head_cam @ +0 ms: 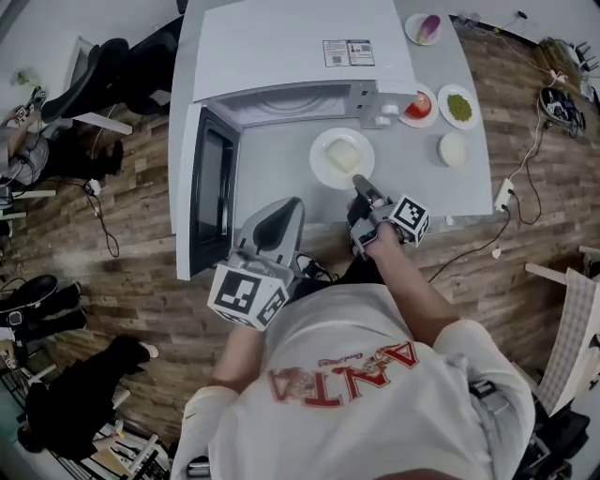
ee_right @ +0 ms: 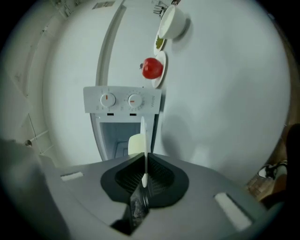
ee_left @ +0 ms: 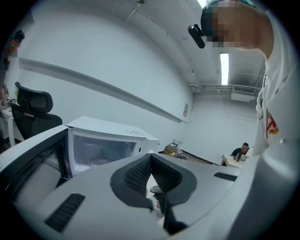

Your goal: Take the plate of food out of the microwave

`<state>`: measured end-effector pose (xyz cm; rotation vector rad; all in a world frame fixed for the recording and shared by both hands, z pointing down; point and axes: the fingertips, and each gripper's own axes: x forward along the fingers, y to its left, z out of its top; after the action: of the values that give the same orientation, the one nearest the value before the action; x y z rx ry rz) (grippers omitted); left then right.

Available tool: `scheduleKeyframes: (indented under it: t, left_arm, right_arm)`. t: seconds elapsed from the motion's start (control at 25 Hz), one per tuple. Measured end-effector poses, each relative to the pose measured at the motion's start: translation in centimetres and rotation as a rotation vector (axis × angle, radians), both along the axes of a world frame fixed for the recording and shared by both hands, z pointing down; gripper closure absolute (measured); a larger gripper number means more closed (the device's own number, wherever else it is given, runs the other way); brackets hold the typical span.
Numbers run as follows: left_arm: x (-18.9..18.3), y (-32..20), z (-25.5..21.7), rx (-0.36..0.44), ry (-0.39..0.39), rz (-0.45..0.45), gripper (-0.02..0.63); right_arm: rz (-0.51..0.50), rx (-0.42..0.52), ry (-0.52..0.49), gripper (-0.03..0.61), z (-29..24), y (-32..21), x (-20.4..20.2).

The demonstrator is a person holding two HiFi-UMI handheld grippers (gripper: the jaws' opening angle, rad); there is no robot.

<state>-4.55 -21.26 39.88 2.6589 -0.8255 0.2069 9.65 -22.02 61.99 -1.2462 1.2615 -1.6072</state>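
Observation:
A white plate (head_cam: pixel 322 169) carrying a pale yellow slab of food (head_cam: pixel 345 155) is outside the white microwave (head_cam: pixel 300 47), just in front of its open cavity and over the grey table (head_cam: pixel 281 178). My right gripper (head_cam: pixel 361 183) is shut on the plate's near rim. In the right gripper view the plate (ee_right: pixel 143 136) shows edge-on between the pads, with the food (ee_right: pixel 135 144) to its left and the microwave's control panel (ee_right: pixel 122 100) behind. The microwave door (head_cam: pixel 211 187) is swung open to the left. My left gripper (head_cam: pixel 286 211) hovers beside that door with its pads (ee_left: pixel 161 174) together and nothing between them.
To the right of the microwave stand small dishes: a tomato (head_cam: pixel 418 105), something green (head_cam: pixel 458 106), a white bowl (head_cam: pixel 453 149) and a purple item (head_cam: pixel 427 28) further back. A power strip (head_cam: pixel 506 194) hangs at the table's right edge. Office chairs (head_cam: pixel 103 70) stand at the left.

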Motion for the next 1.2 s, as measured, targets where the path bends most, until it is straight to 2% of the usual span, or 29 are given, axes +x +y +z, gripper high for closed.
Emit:
scheduleKeyframes:
  t: [0.28, 0.52, 0.84, 1.2]
  left_arm:
    - [3.9, 1.9, 0.2, 0.002, -0.003, 0.145, 0.604]
    - [6.5, 2.9, 0.2, 0.000, -0.015, 0.224, 0.604]
    - [7.3, 2.9, 0.5, -0.015, -0.029, 0.235, 0.604]
    - [7.0, 2.0, 1.0, -0.024, -0.014, 0.215, 0.604]
  right_arm:
    - [0.168, -0.042, 0.025, 0.561, 2.0, 5.2, 5.9]
    - [0.273, -0.070, 0.041, 0.561, 3.6, 7.5, 10.2]
    - [0.341, -0.113, 0.052, 0.560, 5.0, 8.2, 13.7]
    - [0.331, -0.151, 0.071, 0.560, 5.7, 8.4, 14.1]
